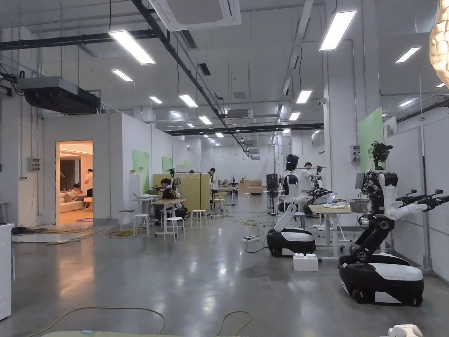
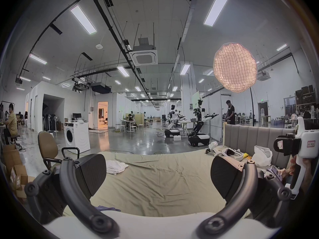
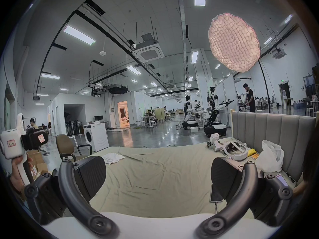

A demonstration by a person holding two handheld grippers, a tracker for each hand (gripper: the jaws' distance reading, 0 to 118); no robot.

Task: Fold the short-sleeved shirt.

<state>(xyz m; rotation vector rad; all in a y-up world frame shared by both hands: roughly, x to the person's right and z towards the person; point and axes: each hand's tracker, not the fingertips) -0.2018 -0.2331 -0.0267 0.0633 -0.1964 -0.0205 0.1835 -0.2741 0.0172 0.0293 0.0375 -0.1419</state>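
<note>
A crumpled white garment (image 2: pixel 116 166) lies on the olive bed sheet (image 2: pixel 164 182) near the far left edge, well ahead of both grippers. In the left gripper view my left gripper (image 2: pixel 158 172) is held above the bed, open wide, with nothing between its jaws. A bit of bluish cloth (image 2: pixel 105 208) peeks out just below its left jaw. The right gripper view has my right gripper (image 3: pixel 158 172) open wide too, empty, with the white garment (image 3: pixel 113 157) ahead to its left. The head view looks out over the room; a strip of the bed (image 1: pixel 109 334) is at its lower edge.
A grey padded headboard (image 3: pixel 276 139) bounds the bed on the right. Along it lie a white headset (image 3: pixel 236 150), a spare gripper (image 3: pixel 214 141), a white plastic bag (image 3: pixel 271 156) and a phone (image 3: pixel 215 193). A brown office chair (image 2: pixel 48 148) and washing machine (image 2: pixel 77 137) stand left.
</note>
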